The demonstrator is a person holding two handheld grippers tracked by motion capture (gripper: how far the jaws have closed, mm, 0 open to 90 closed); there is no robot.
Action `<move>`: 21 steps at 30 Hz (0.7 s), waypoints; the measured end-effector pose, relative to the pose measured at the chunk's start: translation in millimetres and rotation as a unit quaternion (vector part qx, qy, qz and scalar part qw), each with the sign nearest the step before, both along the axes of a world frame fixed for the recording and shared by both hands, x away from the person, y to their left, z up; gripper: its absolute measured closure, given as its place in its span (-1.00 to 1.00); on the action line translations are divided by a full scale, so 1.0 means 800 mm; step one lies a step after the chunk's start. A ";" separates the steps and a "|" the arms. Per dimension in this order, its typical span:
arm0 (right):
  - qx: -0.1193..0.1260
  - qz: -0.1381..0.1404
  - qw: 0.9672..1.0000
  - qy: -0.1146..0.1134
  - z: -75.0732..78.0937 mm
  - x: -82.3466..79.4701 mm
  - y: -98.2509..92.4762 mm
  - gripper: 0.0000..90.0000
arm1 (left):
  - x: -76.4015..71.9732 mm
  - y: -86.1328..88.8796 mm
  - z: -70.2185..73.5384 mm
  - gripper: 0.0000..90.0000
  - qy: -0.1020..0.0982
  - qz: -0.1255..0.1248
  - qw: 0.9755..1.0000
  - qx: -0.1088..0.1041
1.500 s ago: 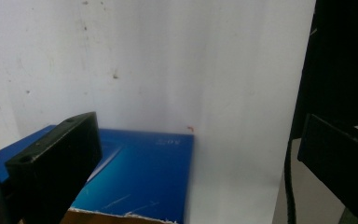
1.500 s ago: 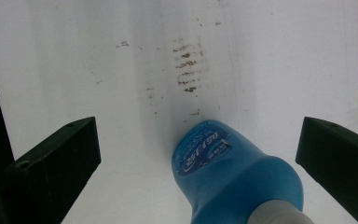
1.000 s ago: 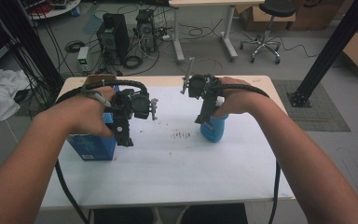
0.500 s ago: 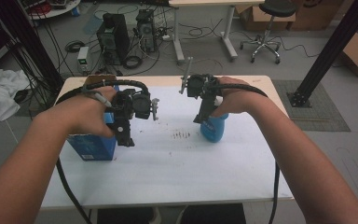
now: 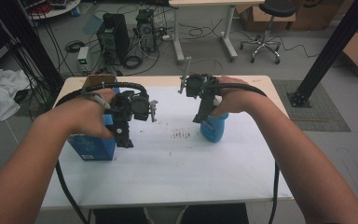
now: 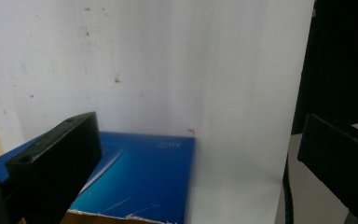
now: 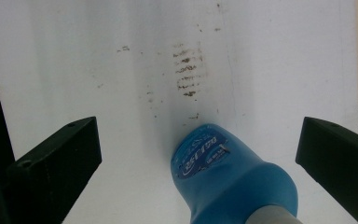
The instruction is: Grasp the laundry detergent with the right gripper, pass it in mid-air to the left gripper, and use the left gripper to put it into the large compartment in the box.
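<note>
A blue bottle (image 5: 214,129) sits on the white table (image 5: 177,177) right of centre. My right gripper (image 5: 200,115) hangs just above it, jaws wide apart. In the right gripper view the bottle (image 7: 228,172) lies between the open jaws of that gripper (image 7: 199,135), untouched, with a grey part at its near end. A blue box (image 5: 91,147) with a torn cardboard edge stands at the table's left. My left gripper (image 5: 124,139) hovers at its right side, open. In the left gripper view the box (image 6: 140,177) sits low between that gripper's (image 6: 198,140) spread jaws.
Dark smudges (image 5: 182,135) mark the table between the grippers, also visible beyond the bottle as smudges (image 7: 186,70). The table's right edge (image 6: 286,154) runs close beside the box. On the floor behind stand computer towers (image 5: 114,35), cables and an office chair (image 5: 265,28).
</note>
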State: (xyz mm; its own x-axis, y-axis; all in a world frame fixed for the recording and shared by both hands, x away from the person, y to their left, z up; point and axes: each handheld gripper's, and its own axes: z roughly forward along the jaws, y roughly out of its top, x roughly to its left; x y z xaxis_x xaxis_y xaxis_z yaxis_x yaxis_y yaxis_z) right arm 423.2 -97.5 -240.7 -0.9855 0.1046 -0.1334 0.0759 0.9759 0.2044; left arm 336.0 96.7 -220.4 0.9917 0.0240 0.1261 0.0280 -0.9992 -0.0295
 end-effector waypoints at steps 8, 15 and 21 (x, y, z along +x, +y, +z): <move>0.006 0.003 1.000 -0.005 0.010 -0.006 -0.004 -1.00 | -0.001 0.000 0.002 -1.00 -0.001 -0.003 1.000 0.001; 0.031 -0.003 0.999 -0.020 0.031 -0.015 -0.019 -1.00 | -0.005 0.000 0.004 -1.00 -0.003 -0.002 1.000 0.001; 0.061 -0.016 0.997 -0.037 0.060 -0.031 -0.043 -1.00 | -0.008 -0.001 0.010 -1.00 -0.008 -0.002 1.000 0.005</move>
State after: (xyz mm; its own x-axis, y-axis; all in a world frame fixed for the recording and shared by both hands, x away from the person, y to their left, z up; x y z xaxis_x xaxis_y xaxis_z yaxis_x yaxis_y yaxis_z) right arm 398.5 -132.1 -192.6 -0.9693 0.1563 -0.1899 0.0875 0.9408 0.3275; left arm 329.3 95.8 -212.7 0.9897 0.0183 0.1418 0.0241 -0.9989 -0.0391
